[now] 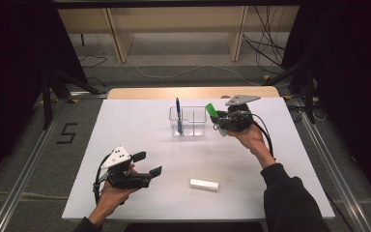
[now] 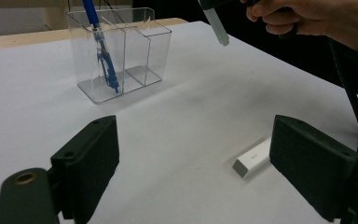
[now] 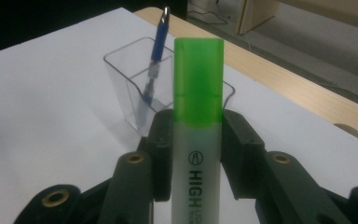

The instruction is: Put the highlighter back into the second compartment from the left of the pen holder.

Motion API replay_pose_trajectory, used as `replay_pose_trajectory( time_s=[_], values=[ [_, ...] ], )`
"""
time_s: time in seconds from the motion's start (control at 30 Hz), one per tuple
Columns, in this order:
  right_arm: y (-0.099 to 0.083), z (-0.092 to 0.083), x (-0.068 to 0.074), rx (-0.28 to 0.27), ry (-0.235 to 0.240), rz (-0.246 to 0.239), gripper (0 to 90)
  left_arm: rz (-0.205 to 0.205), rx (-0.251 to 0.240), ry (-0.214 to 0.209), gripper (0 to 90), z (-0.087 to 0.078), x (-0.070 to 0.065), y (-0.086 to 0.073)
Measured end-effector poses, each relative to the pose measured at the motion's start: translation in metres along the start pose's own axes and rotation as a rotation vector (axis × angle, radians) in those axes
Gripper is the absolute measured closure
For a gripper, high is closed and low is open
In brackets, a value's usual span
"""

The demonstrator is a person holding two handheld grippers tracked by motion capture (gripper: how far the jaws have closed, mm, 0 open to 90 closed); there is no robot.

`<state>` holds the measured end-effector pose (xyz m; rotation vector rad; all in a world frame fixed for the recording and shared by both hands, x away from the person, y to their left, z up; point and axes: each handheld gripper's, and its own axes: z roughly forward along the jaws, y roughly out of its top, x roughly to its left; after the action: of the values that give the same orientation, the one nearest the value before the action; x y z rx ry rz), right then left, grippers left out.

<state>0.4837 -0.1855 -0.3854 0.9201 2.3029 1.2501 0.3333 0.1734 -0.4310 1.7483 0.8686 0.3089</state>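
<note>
My right gripper (image 1: pixel 221 119) is shut on a green-capped highlighter (image 3: pixel 197 121), its jaws pressed on the white barrel and the cap (image 1: pixel 211 110) pointing up toward the clear holder. That clear two-compartment holder (image 1: pixel 188 122) stands at the table's far middle, just left of the right gripper, with a blue pen (image 1: pixel 178 116) upright in its left compartment. In the left gripper view the highlighter's end (image 2: pixel 216 25) hangs above the table to the right of the holder (image 2: pixel 121 51). My left gripper (image 1: pixel 147 163) rests low at the near left, open, with nothing between its pads (image 2: pixel 91 158).
A white eraser-like block (image 1: pixel 204 184) lies on the white table (image 1: pixel 140 130) near the front, right of the left gripper. A wooden strip edges the table's far side. Dark floor, cables and rails surround the table.
</note>
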Motion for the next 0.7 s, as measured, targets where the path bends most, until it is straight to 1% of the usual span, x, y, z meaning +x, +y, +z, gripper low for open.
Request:
replay_pose_trajectory(
  time_s=[0.17, 0.33, 0.4, 0.47, 0.6, 0.7],
  values=[
    [0.005, 0.003, 0.004, -0.035, -0.007, 0.004, 67.3, 0.003, -0.002, 0.002, 15.2, -0.001, 0.0, 0.0],
    [0.011, 0.005, 0.009, -0.059, -0.02, 0.009, 67.3, 0.007, -0.006, 0.004, 15.2, -0.001, 0.0, 0.0],
    [0.013, 0.007, 0.009, -0.075, -0.017, 0.016, 67.3, 0.01, -0.007, 0.005, 15.2, -0.002, 0.0, 0.001],
    [0.016, 0.009, 0.01, -0.074, -0.016, 0.012, 67.3, 0.002, -0.014, 0.006, 15.2, -0.002, 0.001, 0.002],
    [0.02, 0.014, 0.014, -0.077, -0.024, 0.009, 67.3, 0.01, -0.016, 0.009, 15.2, -0.003, 0.001, 0.002],
    [0.023, 0.02, 0.017, -0.092, -0.037, 0.014, 67.3, 0.017, -0.019, 0.013, 15.2, -0.004, 0.0, 0.002]
  ],
)
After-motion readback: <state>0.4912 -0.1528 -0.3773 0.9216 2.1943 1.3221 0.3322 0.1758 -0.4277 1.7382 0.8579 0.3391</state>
